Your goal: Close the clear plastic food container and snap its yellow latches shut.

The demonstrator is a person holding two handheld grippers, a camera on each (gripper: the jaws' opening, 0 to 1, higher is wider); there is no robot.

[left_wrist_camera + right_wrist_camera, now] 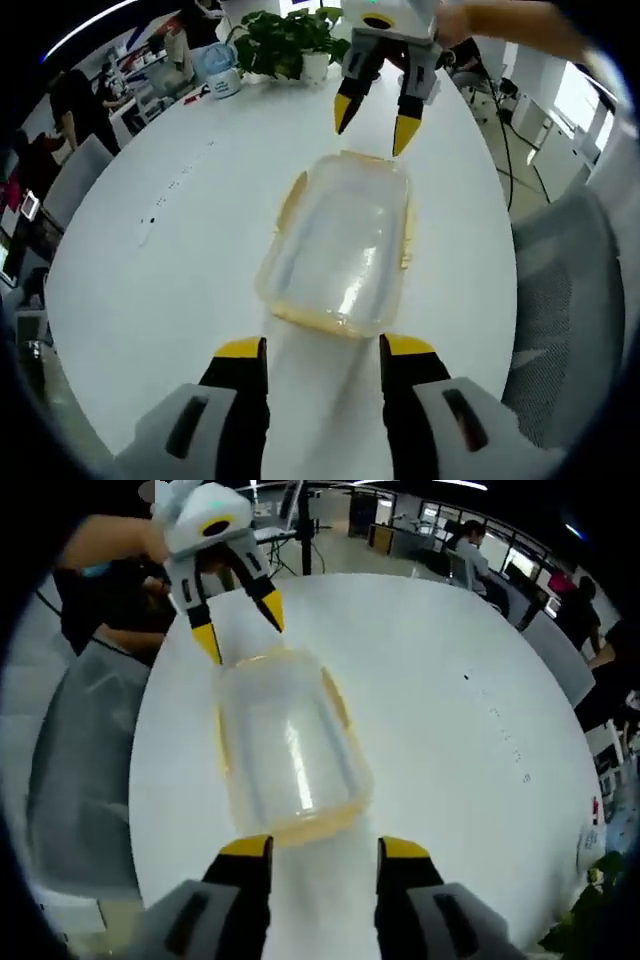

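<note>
Left gripper view: at the bottom of the frame we see our left gripper (322,352) with its yellow-tipped jaws spread apart, grasping nothing, just short of the near end of the clear plastic food container (340,245). The container lies at frame centre on the white table (170,250), lid in place, with yellow latches (291,199) along its edges; we cannot tell whether they are snapped down. Beyond its far end, upper centre, the right gripper (375,122) hangs with jaws parted, empty. Farther back stands a potted plant (290,42).

In the right gripper view, our right gripper (322,848) sits released at the bottom, the container (288,742) mid-frame, and the left gripper (240,626) open at upper left. A grey chair (80,760) stands at left.
</note>
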